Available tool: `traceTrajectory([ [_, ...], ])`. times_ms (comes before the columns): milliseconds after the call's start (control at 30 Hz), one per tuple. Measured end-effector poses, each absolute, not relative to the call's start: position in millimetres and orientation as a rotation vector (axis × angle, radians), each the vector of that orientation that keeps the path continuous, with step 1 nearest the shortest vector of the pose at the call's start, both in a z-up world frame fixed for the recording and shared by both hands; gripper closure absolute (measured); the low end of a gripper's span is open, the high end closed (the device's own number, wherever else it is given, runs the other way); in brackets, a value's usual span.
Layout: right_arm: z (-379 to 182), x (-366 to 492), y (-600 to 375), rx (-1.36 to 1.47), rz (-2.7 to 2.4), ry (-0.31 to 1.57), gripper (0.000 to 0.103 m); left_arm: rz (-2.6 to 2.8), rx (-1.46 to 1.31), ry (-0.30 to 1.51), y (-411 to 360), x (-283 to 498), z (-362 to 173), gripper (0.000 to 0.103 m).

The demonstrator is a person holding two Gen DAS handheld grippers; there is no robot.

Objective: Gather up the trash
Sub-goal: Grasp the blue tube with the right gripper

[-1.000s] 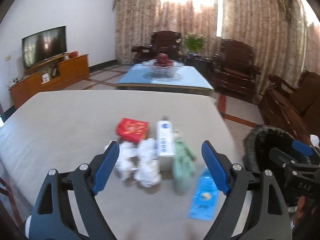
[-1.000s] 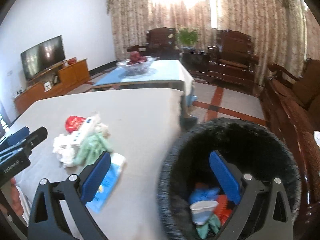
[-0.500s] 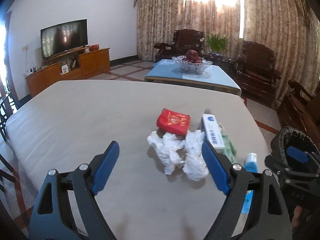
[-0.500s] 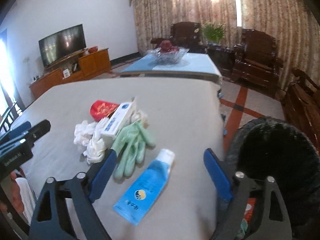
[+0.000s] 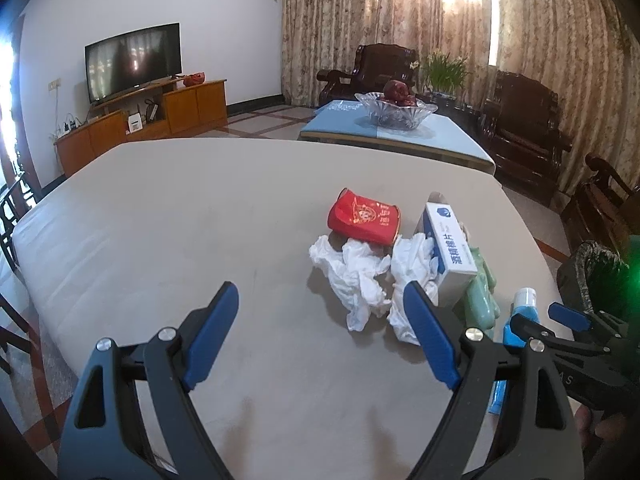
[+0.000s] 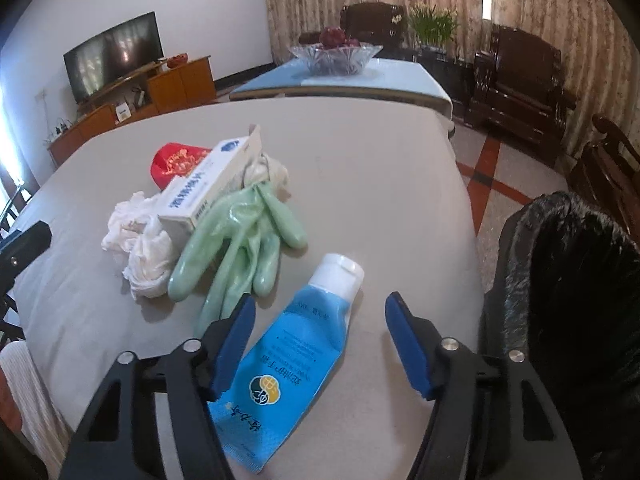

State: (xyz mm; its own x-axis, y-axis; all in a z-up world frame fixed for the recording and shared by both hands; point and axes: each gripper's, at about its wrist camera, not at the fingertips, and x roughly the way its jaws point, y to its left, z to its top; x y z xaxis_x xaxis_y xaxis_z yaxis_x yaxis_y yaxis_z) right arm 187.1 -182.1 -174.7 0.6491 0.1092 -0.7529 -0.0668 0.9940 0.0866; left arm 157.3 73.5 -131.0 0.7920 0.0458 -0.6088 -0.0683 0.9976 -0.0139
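On the beige table (image 5: pixel 168 216) lies a pile of trash: a red packet (image 5: pixel 364 220), crumpled white tissues (image 5: pixel 356 276), a white and blue box (image 5: pixel 450 244), green rubber gloves (image 6: pixel 240 240) and a blue tube (image 6: pixel 296 348) with a white cap. My left gripper (image 5: pixel 320 336) is open and empty, just before the tissues. My right gripper (image 6: pixel 320 340) is open and empty, its jaws either side of the blue tube and above it. A black trash bin (image 6: pixel 568 280) stands off the table's right edge.
Beyond the table stands a low blue-topped table with a glass fruit bowl (image 5: pixel 394 110). Dark wooden armchairs (image 5: pixel 520 128) line the curtained back wall. A TV (image 5: pixel 132 62) sits on a wooden cabinet at the left. The table edge is close on the right.
My right gripper has swung left from over the bin to over the blue tube. My left gripper has shifted left, so the pile now lies to its right.
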Motion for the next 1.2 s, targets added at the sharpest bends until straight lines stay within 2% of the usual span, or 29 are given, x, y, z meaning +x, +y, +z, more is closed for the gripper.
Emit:
traceTrajectory([
  [67,-180,188,-181,0.054,0.109,0.876,0.040,0.060,-0.038,0.662,73,159,-134,0.021],
  [167,-188,190,-177,0.048,0.126,0.904,0.051,0.058,-0.039,0.668,73,161,-136,0.021],
  [300,-189,189,-175,0.035,0.128,0.890,0.056,0.055,-0.036,0.676,71,162,-140,0.021],
  [433,-189,193,-178,0.050,0.132,0.891,0.056,0.055,-0.037,0.685,70,163,-143,0.021],
  [500,-188,194,-180,0.058,0.160,0.883,0.068,0.054,-0.035,0.687,69,163,-144,0.021],
  [567,-187,195,-182,0.082,0.191,0.890,0.072,0.053,-0.033,0.690,68,164,-144,0.021],
  [600,-184,194,-184,0.089,0.196,0.874,0.081,0.052,-0.033,0.692,68,164,-145,0.021],
  [1067,-158,194,-194,0.084,0.203,0.827,0.083,0.035,-0.026,0.705,57,175,-151,0.021],
  [1133,-156,197,-195,0.082,0.205,0.832,0.083,0.035,-0.027,0.710,55,181,-156,0.023],
  [1200,-157,198,-195,0.078,0.203,0.836,0.083,0.033,-0.037,0.726,55,190,-161,0.030],
])
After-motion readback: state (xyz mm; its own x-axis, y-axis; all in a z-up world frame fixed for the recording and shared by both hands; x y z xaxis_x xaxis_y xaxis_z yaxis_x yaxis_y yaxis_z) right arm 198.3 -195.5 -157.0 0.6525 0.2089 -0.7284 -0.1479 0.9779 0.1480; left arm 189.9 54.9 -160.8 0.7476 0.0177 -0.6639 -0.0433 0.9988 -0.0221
